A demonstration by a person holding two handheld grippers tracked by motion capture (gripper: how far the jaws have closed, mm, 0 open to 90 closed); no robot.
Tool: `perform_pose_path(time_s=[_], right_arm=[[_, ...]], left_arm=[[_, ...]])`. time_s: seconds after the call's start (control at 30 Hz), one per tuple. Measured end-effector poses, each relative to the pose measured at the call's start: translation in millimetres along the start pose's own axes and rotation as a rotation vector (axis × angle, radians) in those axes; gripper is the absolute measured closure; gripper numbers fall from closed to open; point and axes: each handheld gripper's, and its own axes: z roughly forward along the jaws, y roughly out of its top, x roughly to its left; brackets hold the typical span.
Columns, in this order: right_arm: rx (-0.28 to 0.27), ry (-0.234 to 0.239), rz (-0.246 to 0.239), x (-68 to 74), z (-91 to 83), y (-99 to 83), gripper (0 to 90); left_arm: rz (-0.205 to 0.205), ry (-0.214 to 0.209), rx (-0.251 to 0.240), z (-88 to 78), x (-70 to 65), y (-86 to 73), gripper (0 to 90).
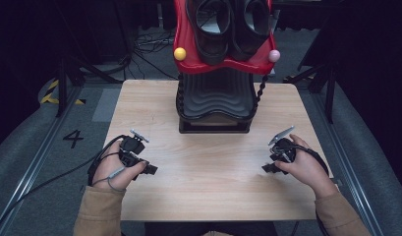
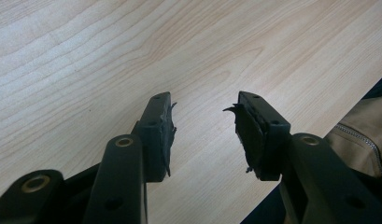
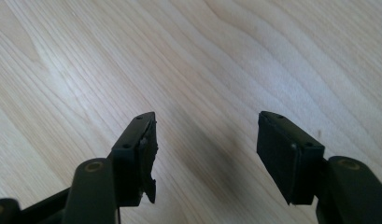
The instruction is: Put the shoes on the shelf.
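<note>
Right now your left gripper (image 1: pixel 150 169) and right gripper (image 1: pixel 265 168) rest open and empty on the table (image 1: pixel 208 162); the shoe rack (image 1: pixel 215 101) stands far, centred between them.

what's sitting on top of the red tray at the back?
A pair of black shoes rests on the red tray, openings facing the camera. A yellow ball and a pink ball sit at its front corners. The tray surface beneath the shoes is covered.

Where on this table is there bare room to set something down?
The wooden table is bare between the left gripper and right gripper, and forward to the black ribbed stand. Strips either side of that stand are free too. It is crowded only at the far middle, under the red tray.
</note>
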Motion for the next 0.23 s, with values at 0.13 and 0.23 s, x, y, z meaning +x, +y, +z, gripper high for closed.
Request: perform_pose_path(time_s=[0.13,0.23], right_arm=[[0.025,-0.008,0.000,-1.5,0.7,-3.1,37.7],[0.025,-0.008,0.006,-3.4,0.1,-4.2,37.1]], left_arm=[[-0.003,0.004,0.007,2.1,1.0,-0.6,56.5],[-0.011,0.004,0.012,3.1,2.1,-1.7,56.2]])
